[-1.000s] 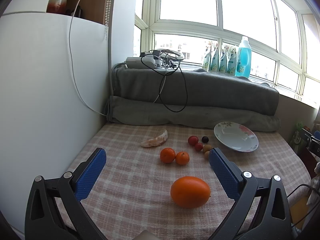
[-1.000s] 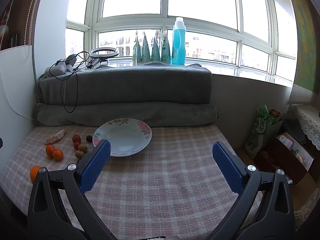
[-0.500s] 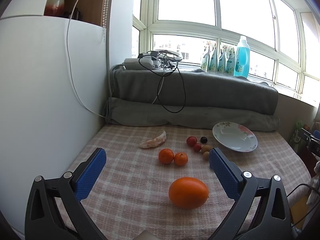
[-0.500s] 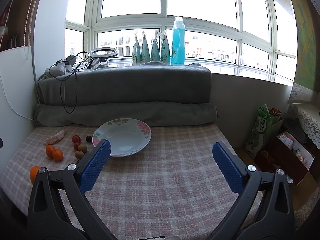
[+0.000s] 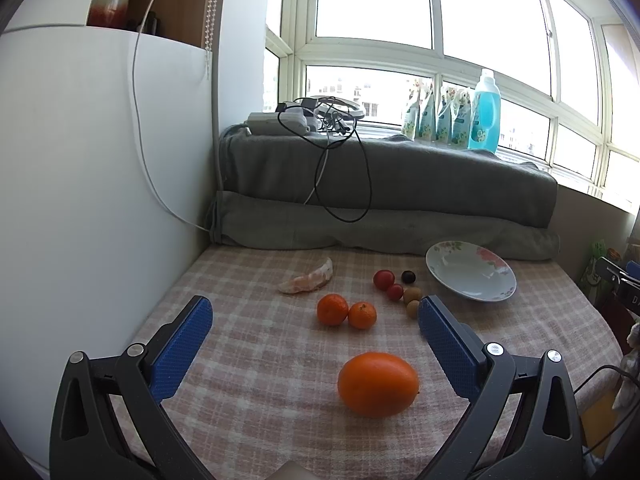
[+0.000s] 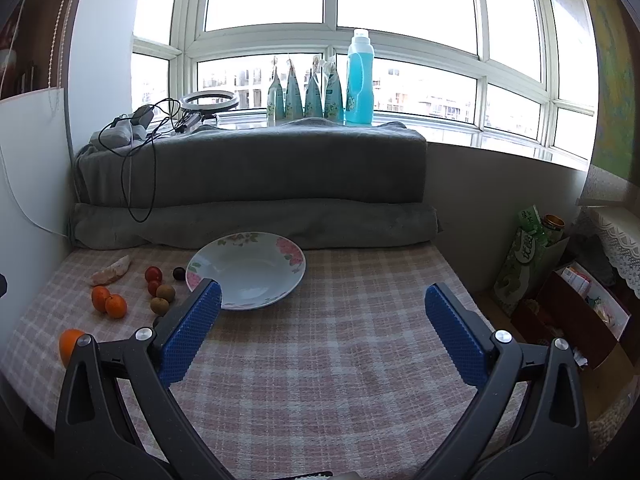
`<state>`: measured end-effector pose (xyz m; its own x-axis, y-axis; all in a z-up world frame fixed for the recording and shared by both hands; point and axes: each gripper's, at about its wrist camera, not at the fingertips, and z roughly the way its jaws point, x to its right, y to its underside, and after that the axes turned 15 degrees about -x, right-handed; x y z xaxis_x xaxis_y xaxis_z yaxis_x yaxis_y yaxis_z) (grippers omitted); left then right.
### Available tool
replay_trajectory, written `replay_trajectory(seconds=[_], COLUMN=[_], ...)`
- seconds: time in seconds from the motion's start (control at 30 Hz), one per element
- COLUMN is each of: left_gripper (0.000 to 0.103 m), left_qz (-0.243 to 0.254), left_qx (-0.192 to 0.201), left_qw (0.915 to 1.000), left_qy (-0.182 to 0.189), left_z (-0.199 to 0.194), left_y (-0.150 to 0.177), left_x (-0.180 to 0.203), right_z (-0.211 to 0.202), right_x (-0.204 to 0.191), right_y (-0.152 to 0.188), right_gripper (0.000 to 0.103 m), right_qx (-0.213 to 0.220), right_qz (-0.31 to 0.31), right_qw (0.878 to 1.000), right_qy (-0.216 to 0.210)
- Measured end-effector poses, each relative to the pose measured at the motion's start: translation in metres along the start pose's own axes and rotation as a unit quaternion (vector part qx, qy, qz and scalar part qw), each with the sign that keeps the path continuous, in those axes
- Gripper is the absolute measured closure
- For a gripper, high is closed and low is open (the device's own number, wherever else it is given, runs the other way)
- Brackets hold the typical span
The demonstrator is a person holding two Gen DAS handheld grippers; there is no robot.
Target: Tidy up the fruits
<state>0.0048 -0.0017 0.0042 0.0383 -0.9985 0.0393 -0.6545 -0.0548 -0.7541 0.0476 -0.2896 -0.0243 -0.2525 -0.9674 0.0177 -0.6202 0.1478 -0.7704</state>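
The left gripper [image 5: 315, 312] hangs above a table covered with a soft pink and white checked cloth [image 5: 256, 360]. Its two black arms end in blue pads [image 5: 184, 344] with a bumpy surface, and the pads are spread wide apart, holding nothing. Between them, close to the camera, lies a big orange fruit [image 5: 378, 384], smooth and shaped like an egg. It touches neither pad.

Farther back sit two small round oranges [image 5: 346, 311], side by side and touching. Behind them lies a pale peeled piece of fruit [image 5: 308, 279], curved like a half moon. To its right are two shiny red round fruits [image 5: 388, 284], one small dark round fruit [image 5: 408, 277] and two dull brown round ones [image 5: 412, 301], all close together. Just right of this bunch stands a white plate [image 5: 440, 256], shallow and round, with pink flowers painted on its rim. Nothing lies on it.

The right gripper [image 6: 322, 294] hangs over the bare right part of the cloth. Its blue bumpy pads are also spread wide and hold nothing. The plate sits just past its left pad.

Behind the table, thick grey blankets [image 5: 400, 176] lie rolled and folded along the window. Black and white cables [image 5: 332, 152] trail down over them. A tall blue plastic bottle [image 6: 360, 80] stands on the sill.
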Motion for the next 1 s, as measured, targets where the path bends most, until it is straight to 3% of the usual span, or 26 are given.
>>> replay_trajectory(seconds=[0.33, 0.63, 0.83, 1.0], left_gripper=[0.001, 0.001, 0.001, 0.007], left_qz=[-0.003, -0.023, -0.039, -0.044], left_qx=[-0.011, -0.054, -0.081, -0.103], left_qw=[0.9999, 0.9979, 0.9949, 0.9915], left_qy=[-0.002, 0.025, 0.045, 0.066], left_z=[0.006, 0.022, 0.031, 0.039], left_y=[0.002, 0.012, 0.019, 0.026], left_x=[-0.004, -0.017, -0.022, -0.025], right_z=[0.008, 0.03, 0.043, 0.054], right_x=[-0.009, -0.034, -0.055, -0.082], right_y=[-0.007, -0.017, -0.025, -0.026], right_gripper=[0.0, 0.0, 0.0, 0.0], right_qx=[-0.005, -0.04, -0.073, -0.111], right_qz=[-0.025, -0.084, -0.124, -0.178], right_qw=[0.999, 0.993, 0.98, 0.959], right_qy=[-0.021, -0.078, -0.138, -0.189])
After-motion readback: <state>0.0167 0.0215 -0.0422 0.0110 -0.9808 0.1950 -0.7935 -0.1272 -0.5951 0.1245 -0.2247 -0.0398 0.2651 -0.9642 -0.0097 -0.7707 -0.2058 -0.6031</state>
